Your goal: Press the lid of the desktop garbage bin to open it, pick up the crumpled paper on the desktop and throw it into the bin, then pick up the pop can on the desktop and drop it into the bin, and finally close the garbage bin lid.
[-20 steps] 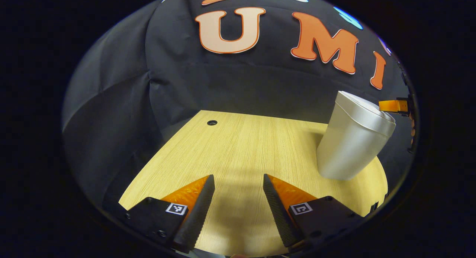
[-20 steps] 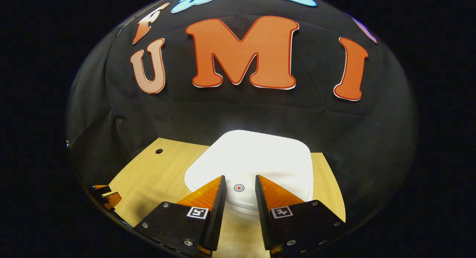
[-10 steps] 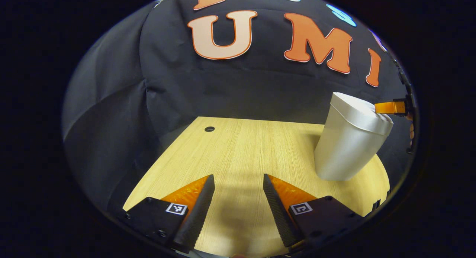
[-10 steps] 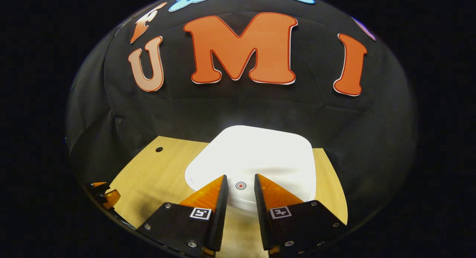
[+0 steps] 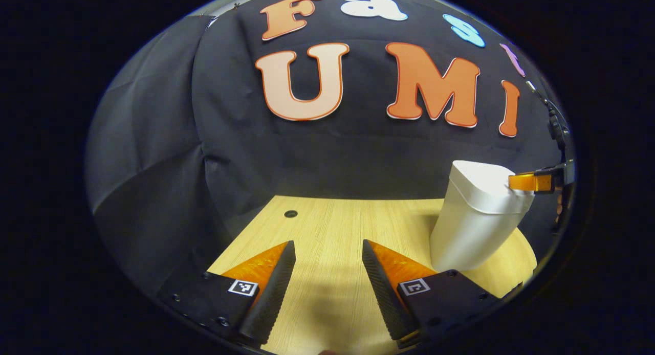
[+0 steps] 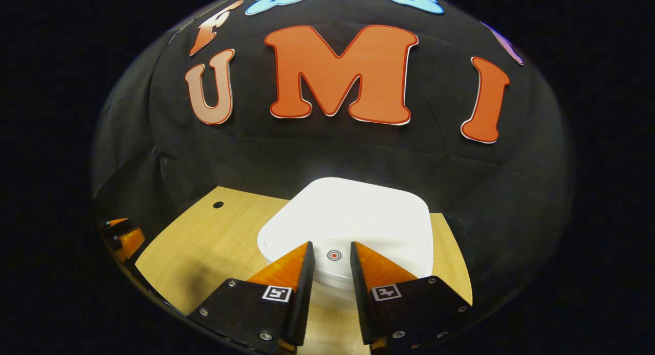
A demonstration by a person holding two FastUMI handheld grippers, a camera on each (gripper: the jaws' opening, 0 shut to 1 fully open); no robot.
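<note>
Right gripper view: the right gripper (image 6: 330, 260) is held over the closed garbage bin lid (image 6: 353, 217).
Its fingers are set narrowly apart, gripping nothing; the bin (image 5: 473, 224) is placed near the desktop's (image 5: 327, 227) right edge, while the left gripper (image 5: 327, 260) is held wide, empty.

Left gripper (image 5: 327, 250) is hovering low over the wooden desk (image 5: 332, 227), jaws standing apart, nothing between them. White garbage bin (image 5: 473, 222) is standing upright at the desk's right end, lid (image 5: 478, 178) down. Right gripper (image 5: 532, 182) is reaching in from the right edge, its tip sitting at the lid's near corner. A small round hole (image 5: 290, 213) is showing near the desk's far left corner.
</note>
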